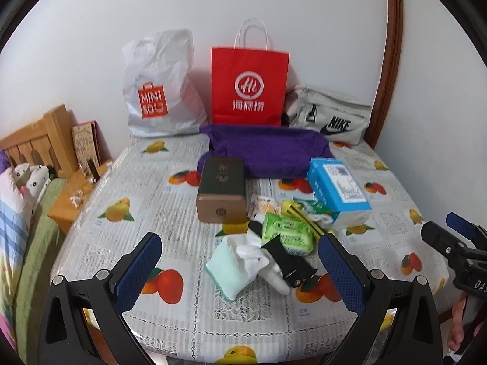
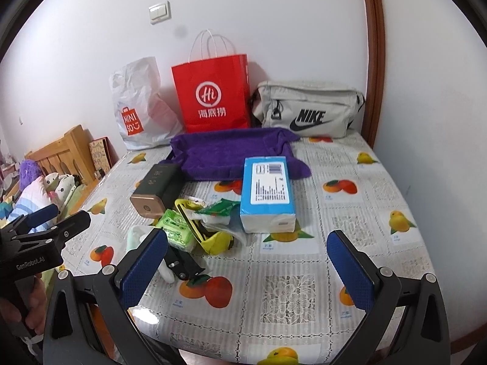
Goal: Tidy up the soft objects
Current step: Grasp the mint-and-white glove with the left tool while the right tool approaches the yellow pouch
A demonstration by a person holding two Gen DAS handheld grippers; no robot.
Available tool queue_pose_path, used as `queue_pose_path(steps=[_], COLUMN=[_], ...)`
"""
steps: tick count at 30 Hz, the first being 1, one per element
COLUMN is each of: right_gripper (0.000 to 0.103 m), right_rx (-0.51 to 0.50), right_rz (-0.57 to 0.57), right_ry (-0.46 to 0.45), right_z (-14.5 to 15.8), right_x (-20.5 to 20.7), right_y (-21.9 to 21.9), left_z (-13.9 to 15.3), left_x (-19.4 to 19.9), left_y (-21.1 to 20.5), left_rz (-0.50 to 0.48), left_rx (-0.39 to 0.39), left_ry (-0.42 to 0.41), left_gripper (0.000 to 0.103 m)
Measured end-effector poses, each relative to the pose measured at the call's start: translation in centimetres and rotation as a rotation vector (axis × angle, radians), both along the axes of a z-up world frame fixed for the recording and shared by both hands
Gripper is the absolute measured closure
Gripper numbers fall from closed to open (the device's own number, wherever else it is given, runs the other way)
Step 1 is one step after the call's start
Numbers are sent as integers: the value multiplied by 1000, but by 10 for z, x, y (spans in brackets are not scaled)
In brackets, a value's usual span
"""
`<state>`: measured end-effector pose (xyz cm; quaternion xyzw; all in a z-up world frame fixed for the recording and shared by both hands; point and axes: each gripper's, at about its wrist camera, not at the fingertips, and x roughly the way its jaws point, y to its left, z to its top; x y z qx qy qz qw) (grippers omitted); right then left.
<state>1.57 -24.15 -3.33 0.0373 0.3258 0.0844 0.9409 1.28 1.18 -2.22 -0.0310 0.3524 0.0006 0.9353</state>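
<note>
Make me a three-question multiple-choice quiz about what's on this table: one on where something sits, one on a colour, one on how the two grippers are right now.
1. Where does the red paper bag stand?
A. Between the white Miniso plastic bag and the grey Nike bag, against the wall
B. On top of the blue tissue pack
C. On the floor

2. What colour is the towel spread in front of the bags?
A. Green
B. Purple
C. Yellow

3. How are the left gripper and the right gripper?
A. Both shut on cloths
B. One holds the dark tea box
C. Both open, holding nothing

Answers:
1 A, the bag stands at the back with one bag on each side.
2 B, the cloth is deep purple in both views.
3 C, each pair of blue pads stands wide apart with only tablecloth and clutter behind.
</note>
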Motion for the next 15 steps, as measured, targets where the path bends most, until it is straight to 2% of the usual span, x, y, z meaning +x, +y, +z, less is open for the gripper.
queue_pose_path(steps=[5, 10, 15], right_gripper=[0, 0, 0], right_rx=[12, -3, -3], right_rz=[29, 58, 80], right_ry=[49, 85, 122], right_z=[-23, -44, -64], right_x=[16, 29, 40], right_y=[2, 10, 16], left_z=[-32, -68, -90], left_x=[16, 31, 43], left_y=[8, 17, 19], left_rz=[17, 1, -31], left_rx=[47, 23, -24], left_ry=[88, 165, 174], left_gripper=[0, 1, 2])
